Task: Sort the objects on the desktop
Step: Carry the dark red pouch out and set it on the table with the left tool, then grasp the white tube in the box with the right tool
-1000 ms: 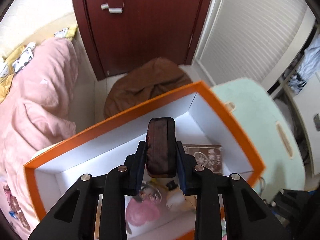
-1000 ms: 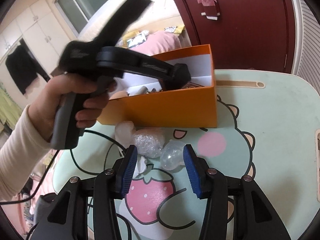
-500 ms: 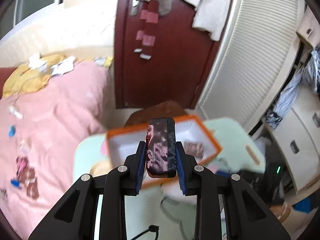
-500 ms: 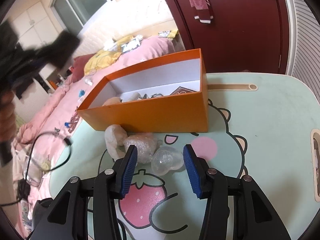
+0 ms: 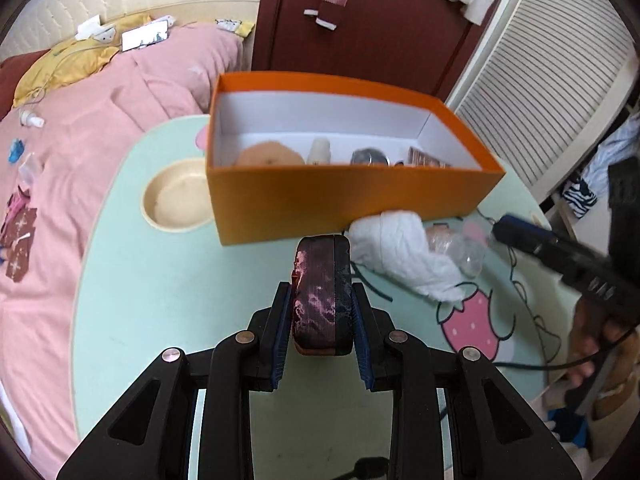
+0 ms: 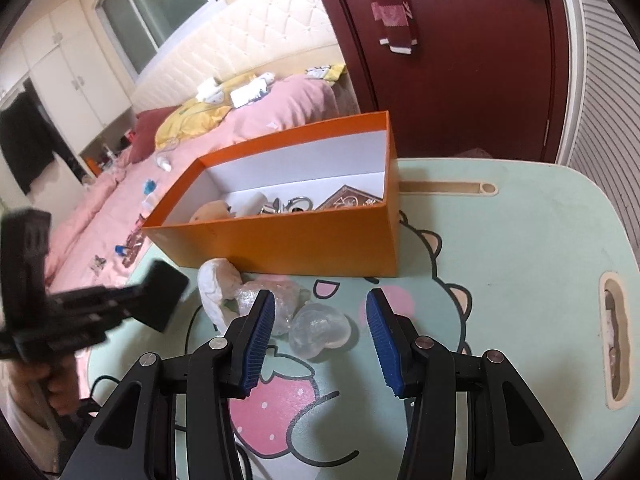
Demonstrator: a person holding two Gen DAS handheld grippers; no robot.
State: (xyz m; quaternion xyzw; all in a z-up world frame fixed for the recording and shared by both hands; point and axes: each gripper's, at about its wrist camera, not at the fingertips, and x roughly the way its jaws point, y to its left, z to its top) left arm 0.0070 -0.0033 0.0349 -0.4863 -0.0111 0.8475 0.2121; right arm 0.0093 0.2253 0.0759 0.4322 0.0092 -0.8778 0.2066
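A big bed with a pink blanket (image 5: 100, 120) stands beside the table. A yellow pillow (image 5: 68, 64) lies near the soft cream headboard (image 6: 256, 36). Small bits lie on the blanket. A dark red door (image 6: 460, 60) is behind, with a red and pink striped scarf (image 6: 394, 4) hanging on it. White cupboards (image 6: 68, 68) stand by a window (image 6: 160, 8). Something black (image 6: 24, 140) hangs there.
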